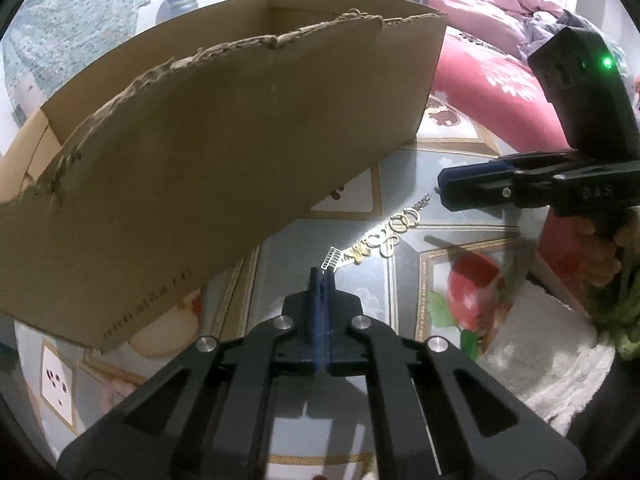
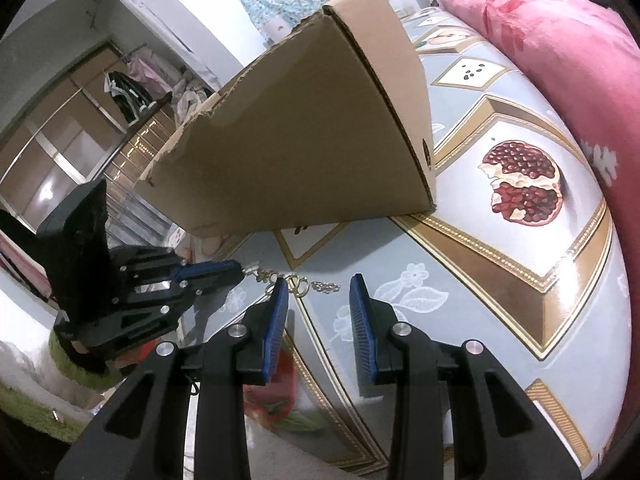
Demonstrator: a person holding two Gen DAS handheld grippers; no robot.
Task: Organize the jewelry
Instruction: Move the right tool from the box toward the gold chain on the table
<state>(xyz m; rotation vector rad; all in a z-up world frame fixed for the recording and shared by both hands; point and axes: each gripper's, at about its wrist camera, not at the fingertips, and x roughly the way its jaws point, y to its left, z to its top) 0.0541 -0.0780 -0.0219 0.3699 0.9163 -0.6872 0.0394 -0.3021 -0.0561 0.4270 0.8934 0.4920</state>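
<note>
A gold and silver jewelry chain (image 1: pixel 384 236) lies stretched on the fruit-print tablecloth (image 1: pixel 360 300). My left gripper (image 1: pixel 322 274) is shut, its blue pads pinching the chain's silver ladder-shaped end (image 1: pixel 333 258). In the right wrist view the left gripper (image 2: pixel 241 269) comes in from the left, holding that same end. The chain (image 2: pixel 298 283) runs rightward from it. My right gripper (image 2: pixel 318 296) stands open just in front of the chain's ringed middle, nothing between its pads. The left wrist view shows the right gripper (image 1: pixel 442 189) side-on above the chain's far end.
A large cardboard box (image 1: pixel 240 120) with a torn top edge stands right behind the chain, also in the right wrist view as the box (image 2: pixel 300 140). A pink blanket (image 2: pixel 560 40) lies at the back right. A white fluffy cloth (image 1: pixel 552 352) sits near right.
</note>
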